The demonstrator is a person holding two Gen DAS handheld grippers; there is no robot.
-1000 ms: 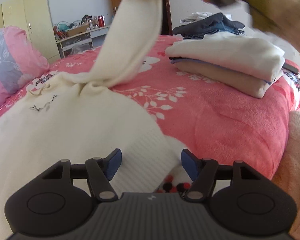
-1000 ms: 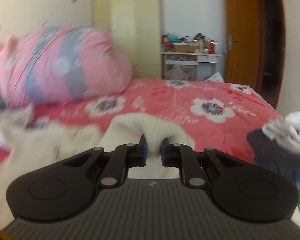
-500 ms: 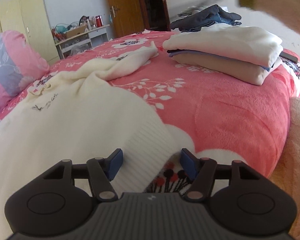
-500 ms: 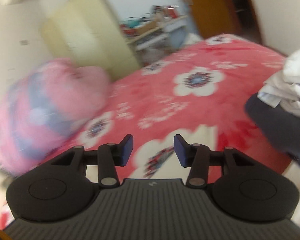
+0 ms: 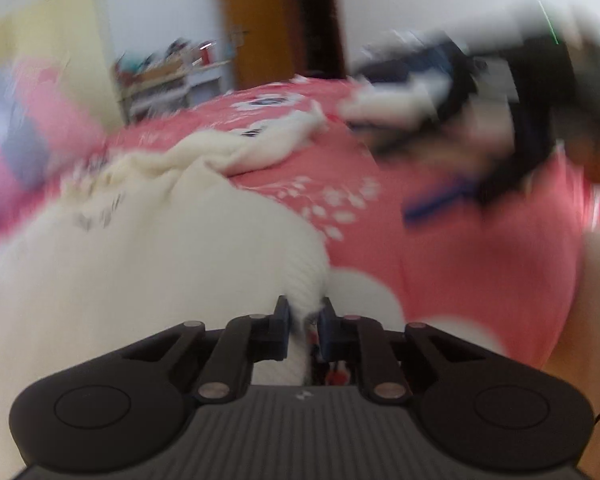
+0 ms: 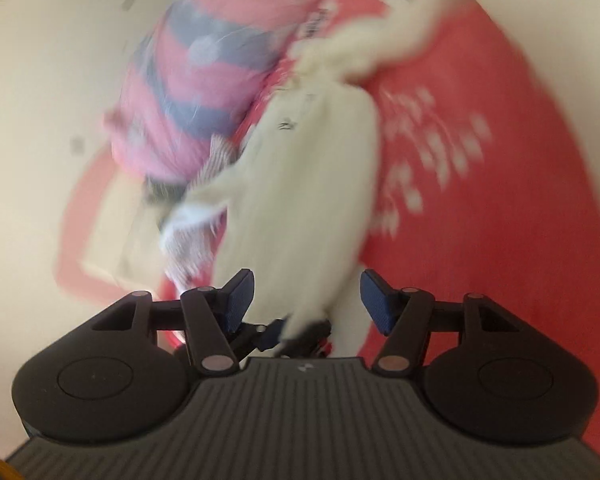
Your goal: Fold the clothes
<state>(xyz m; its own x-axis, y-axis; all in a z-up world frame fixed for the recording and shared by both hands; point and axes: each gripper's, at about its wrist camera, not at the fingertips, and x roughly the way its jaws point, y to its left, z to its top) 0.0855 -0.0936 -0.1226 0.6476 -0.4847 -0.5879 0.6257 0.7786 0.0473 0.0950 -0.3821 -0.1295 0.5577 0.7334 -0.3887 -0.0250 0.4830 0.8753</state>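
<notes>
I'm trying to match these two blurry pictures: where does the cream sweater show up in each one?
Left wrist view: the cream sweater fills the lower left, its ribbed hem pinched in the left gripper.
Right wrist view: it runs down the middle toward the open right gripper.
Shared landmark: the pink and grey pillow, at the left edge in one, upper middle in the other.

Bright daylight, heavy motion blur

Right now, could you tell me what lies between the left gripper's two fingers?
In the left wrist view, the ribbed hem of the cream sweater lies pinched between the fingers of the left gripper, above the pink bedspread.
</notes>
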